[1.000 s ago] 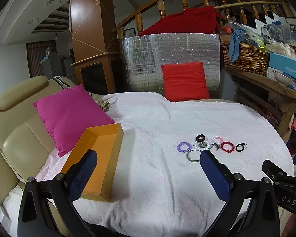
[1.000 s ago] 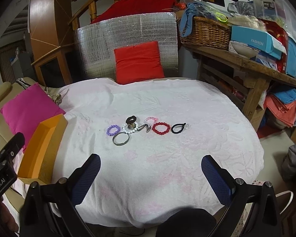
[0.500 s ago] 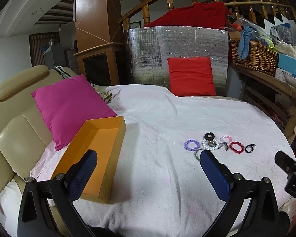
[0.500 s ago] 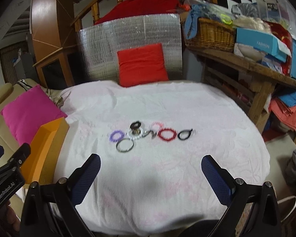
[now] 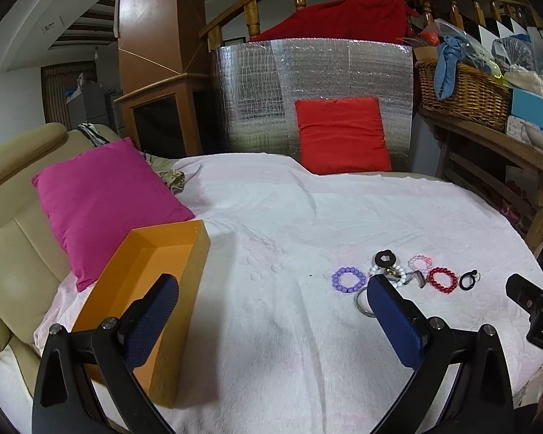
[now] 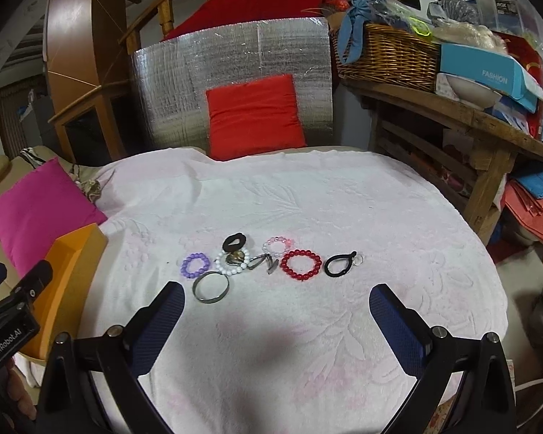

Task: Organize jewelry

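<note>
Both grippers spread wide, holding nothing, hovering over the white cloth [image 6: 307, 199].

Right gripper [image 6: 277, 307]: jewelry just ahead of the fingertips, all lying flat on the cloth. Metal bangle [image 6: 211, 286] nearest, right beside the left fingertip [image 6: 170, 302], not touching. Purple bead bracelet [image 6: 195, 266] just past it, slightly left. White bead bracelet [image 6: 232, 261] next along, with a black scrunchie [image 6: 234, 242] touching its far edge. Small dark metal bit [image 6: 262, 262] dead ahead, too small to make out. Pink bracelet [image 6: 278, 245] behind that, red bead bracelet [image 6: 301, 265] ahead and a touch right, black hair tie [image 6: 338, 264] furthest right of the row. Orange box [image 6: 72, 253] off to the left, well apart from the pile, partly behind the other gripper's body.

Left gripper [image 5: 273, 294]: box [image 5: 170, 238] right at the left fingertip [image 5: 159, 300], open top, nothing visible inside. Jewelry cluster at the right fingertip [image 5: 387, 300], which covers part of the bangle [image 5: 362, 302]. Purple bracelet [image 5: 348, 280] just ahead of that finger, red one [image 5: 442, 280] and hair tie [image 5: 468, 279] further right.
</note>
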`<state>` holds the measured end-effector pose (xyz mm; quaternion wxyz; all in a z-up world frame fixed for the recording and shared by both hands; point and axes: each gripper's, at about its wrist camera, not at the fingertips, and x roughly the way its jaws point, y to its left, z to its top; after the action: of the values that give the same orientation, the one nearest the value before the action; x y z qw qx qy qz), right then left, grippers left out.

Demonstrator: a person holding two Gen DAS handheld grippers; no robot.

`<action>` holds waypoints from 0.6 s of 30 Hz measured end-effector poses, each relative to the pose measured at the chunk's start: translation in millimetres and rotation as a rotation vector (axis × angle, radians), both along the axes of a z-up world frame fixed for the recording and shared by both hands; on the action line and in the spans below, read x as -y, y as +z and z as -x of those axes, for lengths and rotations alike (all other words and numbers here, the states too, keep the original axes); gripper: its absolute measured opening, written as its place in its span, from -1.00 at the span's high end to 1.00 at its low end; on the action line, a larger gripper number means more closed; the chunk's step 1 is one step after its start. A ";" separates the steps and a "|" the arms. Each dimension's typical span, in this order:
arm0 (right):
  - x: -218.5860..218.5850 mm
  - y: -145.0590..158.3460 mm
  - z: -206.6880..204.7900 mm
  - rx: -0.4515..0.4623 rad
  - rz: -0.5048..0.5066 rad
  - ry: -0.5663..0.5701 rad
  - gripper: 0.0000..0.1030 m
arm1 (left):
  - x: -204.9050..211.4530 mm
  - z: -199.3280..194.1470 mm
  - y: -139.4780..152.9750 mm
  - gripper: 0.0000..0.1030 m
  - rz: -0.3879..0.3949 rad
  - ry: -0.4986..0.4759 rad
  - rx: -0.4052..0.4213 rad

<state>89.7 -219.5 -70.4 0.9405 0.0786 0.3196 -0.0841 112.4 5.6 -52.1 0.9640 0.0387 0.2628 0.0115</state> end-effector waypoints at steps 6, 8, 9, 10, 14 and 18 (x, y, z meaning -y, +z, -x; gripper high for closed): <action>10.6 -17.5 -26.3 -0.014 -0.032 -0.022 -1.00 | 0.1 -24.1 -17.6 -1.00 -0.009 0.003 -0.021; 14.2 -23.5 -38.0 -0.019 -0.046 -0.019 -1.00 | 0.1 -34.5 -24.0 -1.00 -0.013 0.004 -0.028; 17.2 -28.0 -45.8 -0.023 -0.049 -0.015 -1.00 | -0.2 -41.0 -28.0 -1.00 -0.016 0.002 -0.030; 19.8 -32.4 -52.7 -0.032 -0.046 -0.014 -1.00 | -0.3 -49.2 -33.3 -1.00 -0.014 -0.009 -0.035; 42.1 -59.3 -77.4 -0.069 -0.073 -0.037 -1.00 | -6.6 -90.0 -63.7 -1.00 0.034 -0.094 -0.117; 70.7 -87.0 -92.8 -0.139 -0.166 -0.060 -1.00 | -17.7 -115.0 -95.4 -1.00 0.075 -0.117 -0.178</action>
<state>182.5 -290.2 -157.4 0.9033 0.1598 0.3876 -0.0909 227.4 23.3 -147.6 0.9367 0.0188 0.3449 -0.0579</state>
